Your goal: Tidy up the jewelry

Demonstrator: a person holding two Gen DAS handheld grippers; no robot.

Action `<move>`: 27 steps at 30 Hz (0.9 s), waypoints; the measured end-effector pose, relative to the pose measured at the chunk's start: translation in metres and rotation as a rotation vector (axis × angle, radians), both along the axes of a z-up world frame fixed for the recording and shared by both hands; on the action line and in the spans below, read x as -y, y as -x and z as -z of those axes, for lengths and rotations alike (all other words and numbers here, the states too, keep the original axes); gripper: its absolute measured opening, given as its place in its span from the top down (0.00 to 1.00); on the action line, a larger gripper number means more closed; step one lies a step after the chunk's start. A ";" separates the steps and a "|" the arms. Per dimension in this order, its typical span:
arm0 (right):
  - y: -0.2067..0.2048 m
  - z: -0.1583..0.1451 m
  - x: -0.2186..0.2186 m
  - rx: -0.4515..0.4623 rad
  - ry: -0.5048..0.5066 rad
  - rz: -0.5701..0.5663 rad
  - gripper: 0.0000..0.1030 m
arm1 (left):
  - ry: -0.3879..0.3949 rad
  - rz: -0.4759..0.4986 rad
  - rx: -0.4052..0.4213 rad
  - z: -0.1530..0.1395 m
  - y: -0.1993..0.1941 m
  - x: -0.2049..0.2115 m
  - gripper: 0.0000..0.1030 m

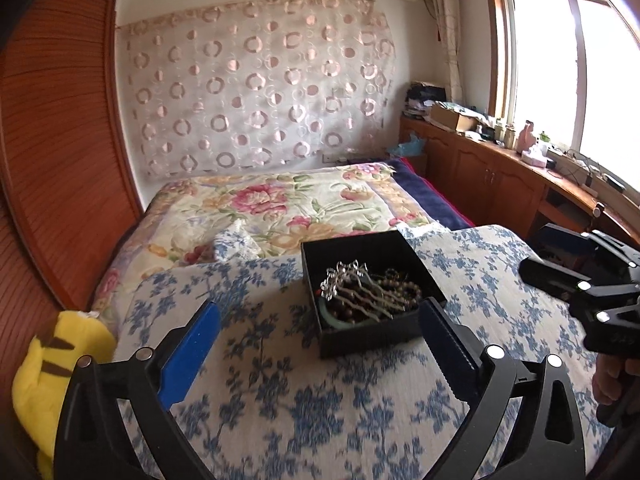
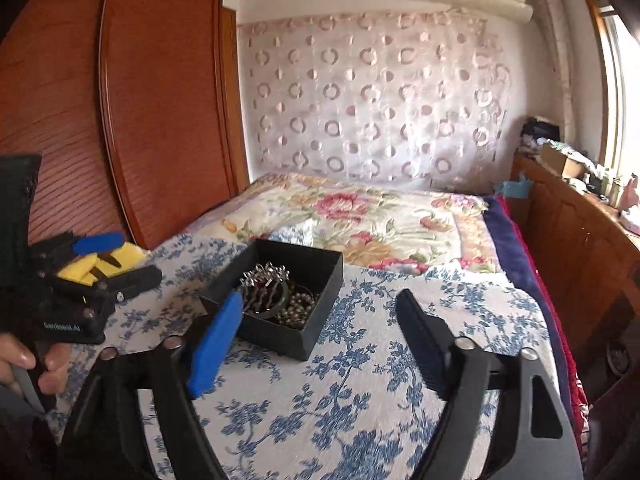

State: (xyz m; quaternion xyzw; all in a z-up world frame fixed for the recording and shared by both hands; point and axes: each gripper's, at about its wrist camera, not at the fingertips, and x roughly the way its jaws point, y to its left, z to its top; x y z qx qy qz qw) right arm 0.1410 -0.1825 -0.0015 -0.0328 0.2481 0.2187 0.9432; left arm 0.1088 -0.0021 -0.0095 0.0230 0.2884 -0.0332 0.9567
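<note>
Landmark: a black box (image 1: 372,276) is sitting open on the blue-flowered cloth (image 1: 280,400) that is covering the near end of the bed.
Jewelry: a tangle of jewelry (image 1: 368,294) is lying inside the black box, filling its near part; silver wavy hairpins (image 1: 352,284) are lying on top, dark and pale beads (image 2: 298,304) are showing under and beside them, and a green bangle (image 1: 336,316) is resting against the box's near wall.
Left hand-held gripper (image 1: 320,344): it is hovering just short of the black box with its fingers spread wide apart and nothing between them; the blue pad (image 1: 188,356) is standing off to the left of the box, and the other finger (image 1: 444,344) is overlapping the box's near right corner in the left wrist view, though contact cannot be told.
Right hand-held gripper (image 2: 320,344): it is also standing wide apart and holding nothing, to the right of the black box; its blue pad (image 2: 216,344) is overlapping the box's near left edge in the right wrist view.
Flowered quilt (image 1: 280,208): it is spreading out beyond the black box, toward the wall.
Yellow plush toy (image 1: 48,376): it is lying far left of the black box, at the bed's edge.
Wooden cabinet (image 1: 500,176): it is running along under the window, to the right of the black box and past the bed.
</note>
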 end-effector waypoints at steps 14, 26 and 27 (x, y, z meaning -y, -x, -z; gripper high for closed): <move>0.057 -0.005 0.021 0.038 -0.043 0.114 0.02 | 0.015 -0.044 0.039 -0.010 0.061 -0.005 0.08; 0.061 -0.001 0.022 0.045 -0.048 0.121 0.02 | 0.008 -0.063 0.048 -0.010 0.067 -0.009 0.08; 0.061 0.000 0.023 0.046 -0.047 0.123 0.02 | 0.007 -0.063 0.048 -0.010 0.067 -0.009 0.08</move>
